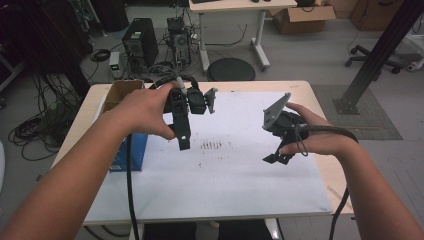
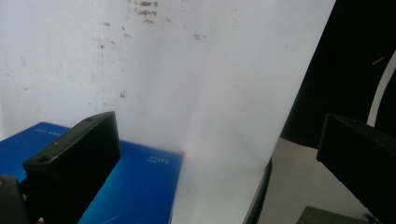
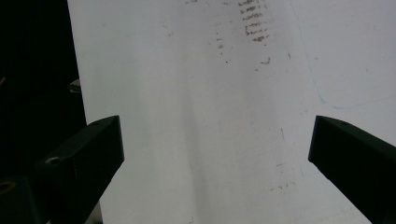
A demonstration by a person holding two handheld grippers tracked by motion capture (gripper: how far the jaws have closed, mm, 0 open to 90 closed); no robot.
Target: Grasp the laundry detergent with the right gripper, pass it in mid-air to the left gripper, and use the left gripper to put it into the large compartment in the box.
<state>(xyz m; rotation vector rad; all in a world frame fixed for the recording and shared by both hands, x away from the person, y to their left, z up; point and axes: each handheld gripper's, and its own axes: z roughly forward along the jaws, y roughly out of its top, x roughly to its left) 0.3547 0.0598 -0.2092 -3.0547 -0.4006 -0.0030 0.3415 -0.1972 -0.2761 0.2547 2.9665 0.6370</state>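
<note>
Looking along the left gripper (image 2: 219,158), jaws standing wide apart with nothing between them. Hanging above a white sheet (image 2: 196,84) (speckled with small brown marks near the top). Showing a blue box (image 2: 135,186) lying at the lower left, partly behind the left jaw, its edge meeting the sheet. Catching a dark cable (image 2: 259,198) running along the sheet's right edge.

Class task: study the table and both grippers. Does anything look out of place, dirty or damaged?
The white sheet carries brown smudge marks near its middle. Otherwise nothing stands out: the blue box sits at the left edge.
</note>
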